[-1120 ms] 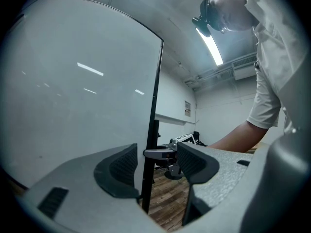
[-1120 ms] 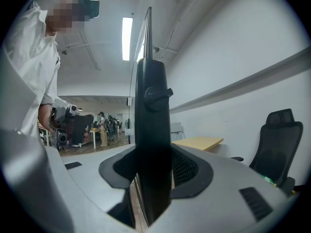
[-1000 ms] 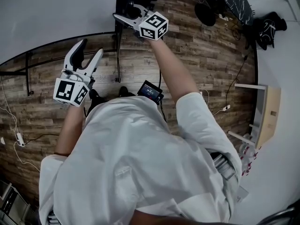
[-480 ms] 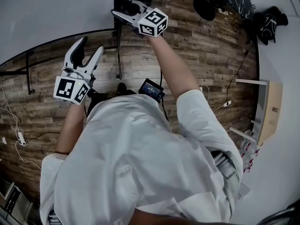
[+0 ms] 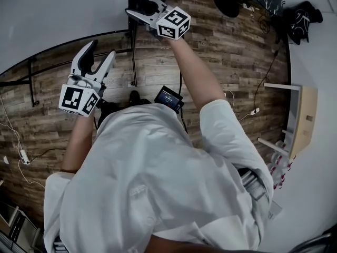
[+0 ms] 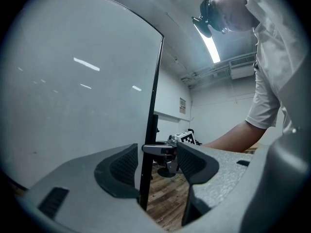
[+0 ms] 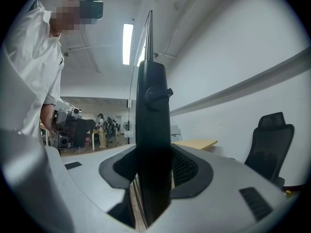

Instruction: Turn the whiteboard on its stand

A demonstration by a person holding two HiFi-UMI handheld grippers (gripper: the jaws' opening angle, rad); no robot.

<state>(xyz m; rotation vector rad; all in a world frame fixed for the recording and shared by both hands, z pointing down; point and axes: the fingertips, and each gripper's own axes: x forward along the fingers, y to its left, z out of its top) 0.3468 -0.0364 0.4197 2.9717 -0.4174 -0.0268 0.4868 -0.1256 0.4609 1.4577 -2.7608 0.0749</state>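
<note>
Looking down at a whiteboard (image 5: 52, 15) at the top left of the head view, big and white, upright on a brown wood floor (image 5: 226, 62). Standing right beside it in a white shirt (image 5: 158, 183), with one gripper in each hand.

Reaching out with the right gripper (image 5: 138, 10) to the black post (image 5: 132, 57) at the side of the board. Pinching that post (image 7: 153, 130) between both pads, one pad tight on each side, just under a round knob (image 7: 158, 93). Above the post, only the thin side of the whiteboard (image 7: 149, 33) going up.

Holding the left gripper (image 5: 101, 50) lower down, by the bottom of the board, pointing at it. Fingers spread apart there. Between them, the thin black edge (image 6: 151, 106) of the whiteboard (image 6: 73, 81), near the left pad, with a clear gap to the right pad. Not squeezing it. Touching the left pad or not: hard to tell. Far behind, past the left gripper (image 6: 156, 152), a peek of the right gripper (image 6: 183, 138) on the post.

Around the place: black bars of the stand (image 5: 32, 83) low over the floor, a small black box with a screen (image 5: 168, 100) near the feet, white cords (image 5: 16, 146) at the left, a pale wood table (image 5: 304, 125) at the right, a black office chair (image 7: 269, 140) by the wall, and a long ceiling light (image 7: 127, 42).
</note>
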